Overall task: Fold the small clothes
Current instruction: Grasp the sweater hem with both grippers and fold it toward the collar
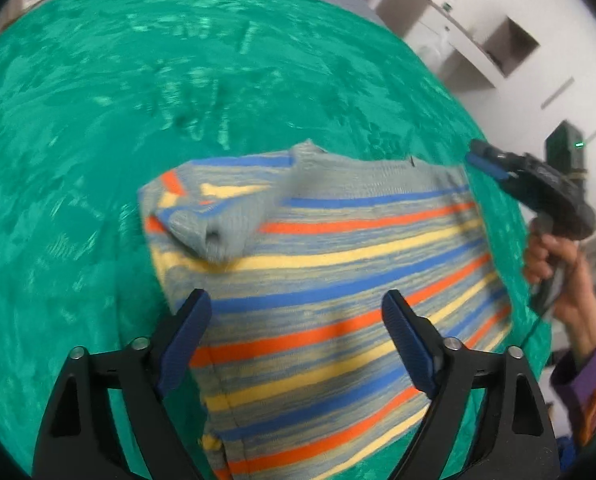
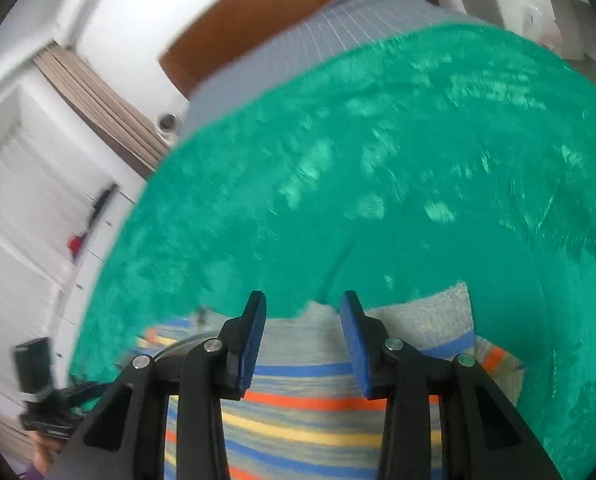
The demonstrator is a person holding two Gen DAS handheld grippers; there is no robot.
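A small striped knit sweater (image 1: 330, 280) lies spread on a teal plush blanket (image 1: 137, 92) that covers a bed. Its stripes run orange, yellow and blue over grey. One grey sleeve (image 1: 233, 220) is folded in across the chest, its cuff resting on the stripes near the sweater's left edge as the left wrist camera sees it.

The left gripper (image 1: 298, 336) hangs above the lower body of the sweater, tilted steeply downward. Its jaws stand wide apart with nothing between them, and the blue pads are clear of the fabric.

The right gripper (image 2: 302, 340) points over the sweater's grey upper edge towards the open blanket. Its jaws are partly open and hold nothing; whether the tips brush the knit is hard to tell through the blur. In the left wrist view this same tool appears at the right edge, gripped by a person's hand (image 1: 554, 264) in a purple sleeve (image 1: 590, 364).

Beyond the blanket lie a pale checked bedsheet (image 2: 298, 40), a brown wooden headboard (image 2: 265, 12) and white cupboards (image 1: 478, 32).
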